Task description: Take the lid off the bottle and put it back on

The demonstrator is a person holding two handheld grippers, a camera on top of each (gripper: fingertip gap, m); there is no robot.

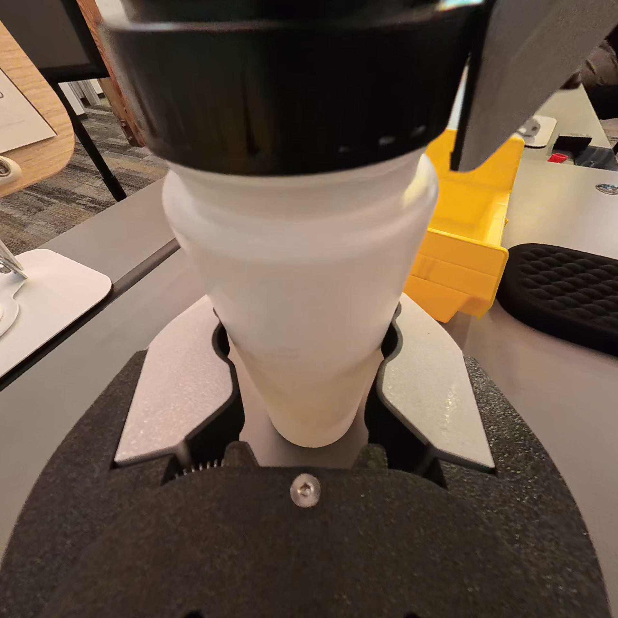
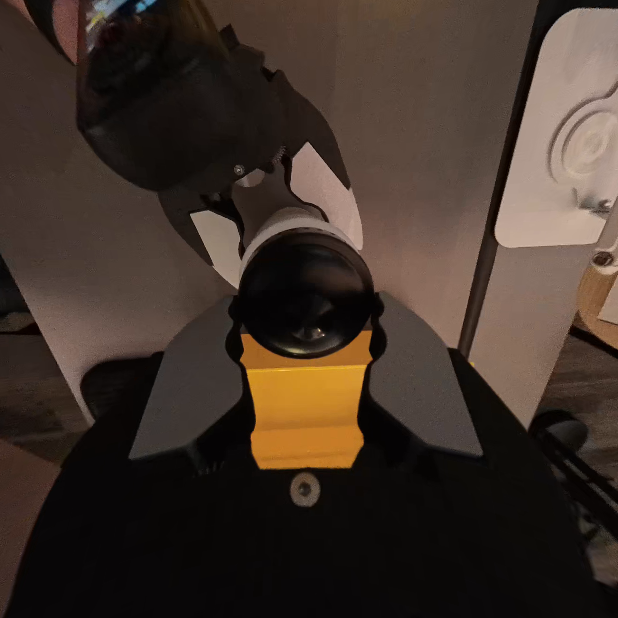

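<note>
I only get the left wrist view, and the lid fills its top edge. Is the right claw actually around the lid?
Observer: Yes. The right claw has a finger on each side of the lid, tips apparently touching its rim.
Operator: Anything on top of the lid?
Observer: No, its top is bare, glossy black.
Operator: What lies beneath that claw?
Observer: The yellow bin shows between its fingers.
</note>
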